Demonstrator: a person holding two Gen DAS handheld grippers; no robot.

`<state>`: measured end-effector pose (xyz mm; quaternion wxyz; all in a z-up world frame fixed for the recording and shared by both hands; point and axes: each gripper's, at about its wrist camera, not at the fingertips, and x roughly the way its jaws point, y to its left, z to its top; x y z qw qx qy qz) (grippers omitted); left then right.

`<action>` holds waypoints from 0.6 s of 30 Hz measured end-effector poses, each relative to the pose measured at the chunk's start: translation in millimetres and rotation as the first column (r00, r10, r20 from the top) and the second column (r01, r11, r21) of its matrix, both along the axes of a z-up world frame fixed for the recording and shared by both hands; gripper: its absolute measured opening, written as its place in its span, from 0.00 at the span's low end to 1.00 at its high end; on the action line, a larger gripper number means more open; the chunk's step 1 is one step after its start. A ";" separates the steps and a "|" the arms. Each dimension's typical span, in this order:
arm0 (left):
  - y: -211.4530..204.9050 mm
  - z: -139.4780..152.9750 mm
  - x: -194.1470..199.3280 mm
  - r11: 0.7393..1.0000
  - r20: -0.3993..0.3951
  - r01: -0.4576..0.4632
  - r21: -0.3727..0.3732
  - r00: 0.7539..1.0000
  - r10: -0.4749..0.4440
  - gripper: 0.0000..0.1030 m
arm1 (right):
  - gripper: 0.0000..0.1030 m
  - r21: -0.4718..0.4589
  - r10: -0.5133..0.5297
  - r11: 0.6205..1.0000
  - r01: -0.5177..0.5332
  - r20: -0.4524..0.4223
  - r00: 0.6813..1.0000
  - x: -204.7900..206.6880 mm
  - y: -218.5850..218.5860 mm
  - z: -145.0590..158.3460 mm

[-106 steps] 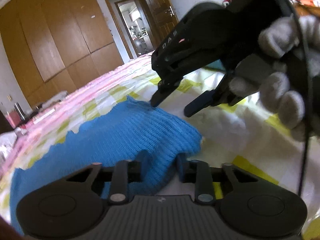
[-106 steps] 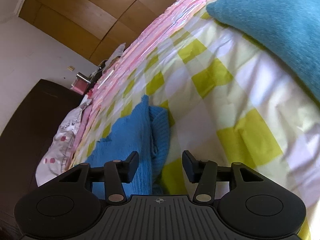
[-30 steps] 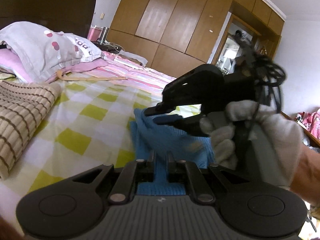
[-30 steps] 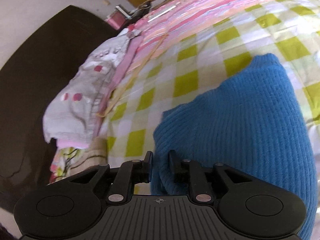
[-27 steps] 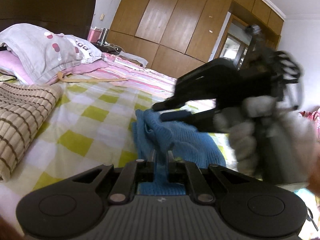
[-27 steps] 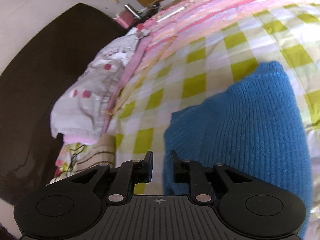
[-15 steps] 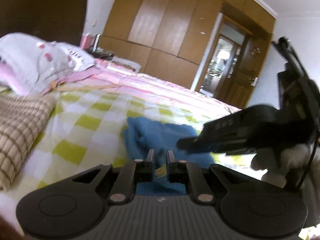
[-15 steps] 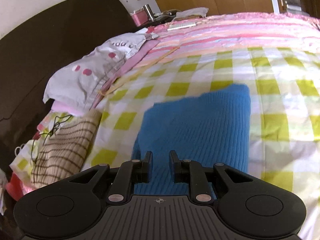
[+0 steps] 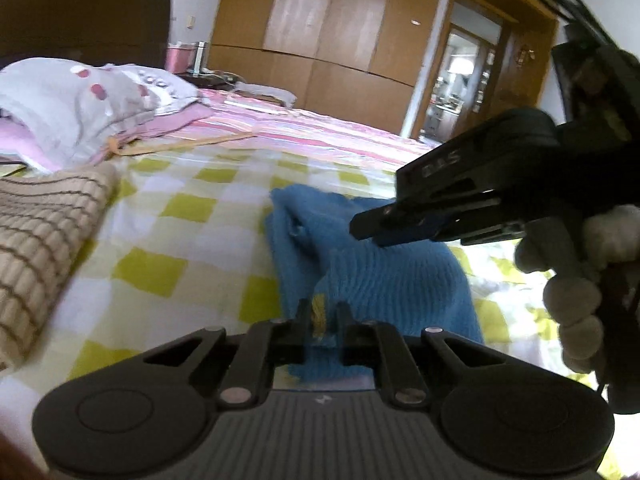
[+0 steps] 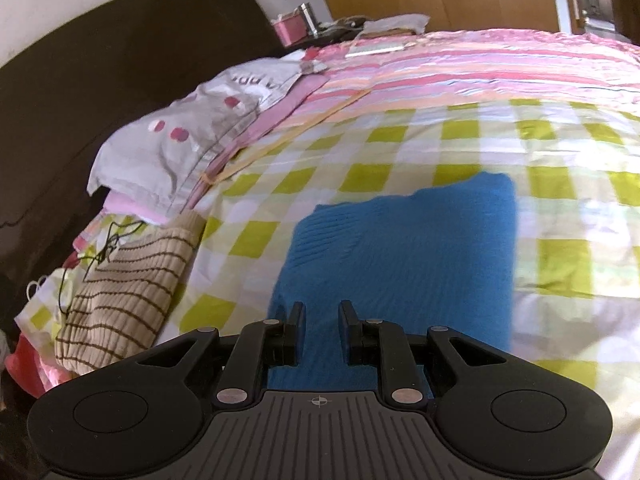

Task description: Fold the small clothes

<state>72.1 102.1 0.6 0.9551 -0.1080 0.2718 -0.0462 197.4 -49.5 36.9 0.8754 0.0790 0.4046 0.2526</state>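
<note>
A blue knit sweater (image 9: 380, 280) (image 10: 400, 260) lies folded on the yellow-checked sheet (image 9: 180, 220). My left gripper (image 9: 322, 316) is shut on the sweater's near edge, and the cloth rises in a ridge to its fingers. In the left wrist view my right gripper (image 9: 364, 234) hangs just above the sweater's far part, held by a gloved hand (image 9: 572, 300), jaws together with nothing between them. In its own view the right gripper (image 10: 322, 316) stands over the sweater's near end, fingers close together.
A beige knit with brown stripes (image 9: 40, 232) (image 10: 120, 300) lies at the left. Behind it are a grey pillow with pink dots (image 9: 80, 104) (image 10: 180, 140), a pink striped blanket (image 9: 300, 132), a dark headboard (image 10: 80, 80) and wooden wardrobes (image 9: 340, 20).
My right gripper has let go of the sweater's edge, pulled away to the right and rolled level. The sweater now lies as a flat rectangle. The left gripper has stayed at the near edge.
</note>
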 end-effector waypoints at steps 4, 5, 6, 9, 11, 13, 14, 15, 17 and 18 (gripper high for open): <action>5.5 -12.4 -0.9 1.000 -0.070 -0.007 0.002 0.997 0.008 0.18 | 0.20 -0.024 0.041 0.999 -0.042 -0.027 0.999 8.3 28.2 -10.3; 5.1 -15.3 -1.1 1.000 -0.083 -0.007 0.007 0.997 0.008 0.18 | 0.21 -0.037 0.048 0.998 -0.049 -0.027 0.998 9.7 34.5 -13.3; 4.2 -17.1 -0.8 1.000 -0.091 -0.006 0.011 0.996 0.007 0.18 | 0.21 -0.061 0.058 0.996 -0.060 -0.029 0.998 12.0 42.9 -17.7; 5.4 -17.6 -0.5 1.000 -0.091 -0.011 0.012 0.996 0.012 0.18 | 0.21 -0.070 0.057 0.996 -0.059 -0.039 0.998 14.5 56.4 -28.3; 9.3 -18.4 -0.5 1.000 -0.092 -0.024 0.006 0.995 0.024 0.18 | 0.21 -0.060 0.058 0.996 -0.061 -0.045 0.997 15.5 62.6 -32.4; 13.0 -18.9 0.7 0.999 -0.102 -0.033 0.002 0.994 0.033 0.18 | 0.18 -0.034 0.059 0.998 -0.061 -0.069 0.996 18.3 66.5 -37.2; 14.4 -19.8 1.4 0.999 -0.107 -0.040 0.006 0.993 0.040 0.18 | 0.16 -0.020 0.055 0.998 -0.057 -0.083 0.995 20.6 66.8 -39.7; 15.7 -21.2 2.8 0.999 -0.115 -0.045 0.008 0.992 0.046 0.18 | 0.11 -0.006 0.051 0.999 -0.051 -0.096 0.994 23.4 65.7 -43.1; 17.6 -23.6 4.1 0.999 -0.125 -0.050 0.003 0.991 0.050 0.19 | 0.06 0.026 0.037 0.999 -0.034 -0.126 0.991 27.4 61.6 -50.0; 17.9 -23.5 3.7 0.999 -0.124 -0.048 0.002 0.991 0.048 0.19 | 0.06 0.039 0.029 0.999 -0.024 -0.137 0.990 27.9 59.9 -50.4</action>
